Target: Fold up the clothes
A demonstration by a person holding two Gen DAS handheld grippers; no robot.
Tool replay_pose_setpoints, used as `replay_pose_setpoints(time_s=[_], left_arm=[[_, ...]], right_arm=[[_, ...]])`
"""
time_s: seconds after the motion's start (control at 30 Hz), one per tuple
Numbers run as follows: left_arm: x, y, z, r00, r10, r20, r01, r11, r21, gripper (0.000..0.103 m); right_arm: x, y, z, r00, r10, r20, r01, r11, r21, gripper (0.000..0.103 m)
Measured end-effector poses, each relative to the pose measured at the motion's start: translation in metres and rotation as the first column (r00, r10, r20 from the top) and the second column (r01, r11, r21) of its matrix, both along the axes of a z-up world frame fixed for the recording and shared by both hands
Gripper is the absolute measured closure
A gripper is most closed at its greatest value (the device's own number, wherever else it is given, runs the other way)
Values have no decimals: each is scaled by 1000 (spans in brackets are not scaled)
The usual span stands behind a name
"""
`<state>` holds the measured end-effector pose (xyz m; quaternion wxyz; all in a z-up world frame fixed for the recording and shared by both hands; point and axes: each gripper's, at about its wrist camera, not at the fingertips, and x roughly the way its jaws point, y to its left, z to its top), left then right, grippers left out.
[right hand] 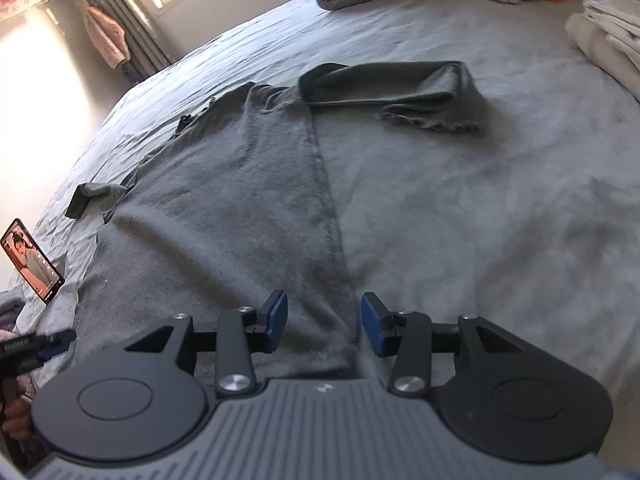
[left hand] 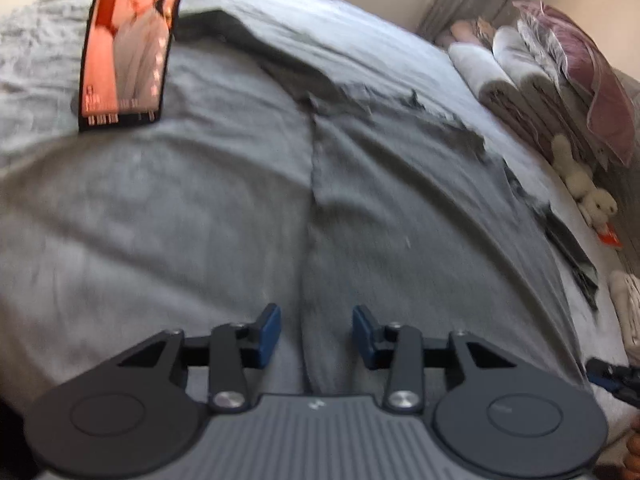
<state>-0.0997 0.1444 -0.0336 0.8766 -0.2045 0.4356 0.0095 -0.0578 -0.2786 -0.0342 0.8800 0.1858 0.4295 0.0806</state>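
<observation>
Grey bed (right hand: 500, 200) — both grippers angled down over grey garment (right hand: 224, 184), left gripper (left hand: 316, 334) and right gripper (right hand: 324, 322) agape, gripping nothing

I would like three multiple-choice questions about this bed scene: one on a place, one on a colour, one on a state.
1. Where does the phone stand in the right wrist view?
A. left of the garment
B. on the pillows
C. between the pads

2. What colour is the spread garment?
A. red
B. grey
C. white

3. How is the right tool?
A. shut on the garment
B. shut on the phone
C. open, pads apart

Answers:
1 A: the phone stands at the left edge, beside the garment's hem.
2 B: the cloth is grey, darker than the bed sheet.
3 C: a clear gap shows between the blue pads; nothing is pinched.
</observation>
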Motion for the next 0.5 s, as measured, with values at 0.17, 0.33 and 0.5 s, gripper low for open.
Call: replay_pose_setpoints(time_s=[0.17,0.33,0.5], left_arm=[[-11,-9,1,1000,5,6,-5,999,52,98],[-29,-10,18,997,54,55,-58,996,73,99],[-44,-4,27,995,70,66,-74,995,69,99]], right_arm=[[-13,4,-4,1000,-15,-13,15,1000,3,58],[-24,12,1,1000,-12,-11,11,998,-64,95],[-35,8,19,998,-18,52,20,999,-47,96]])
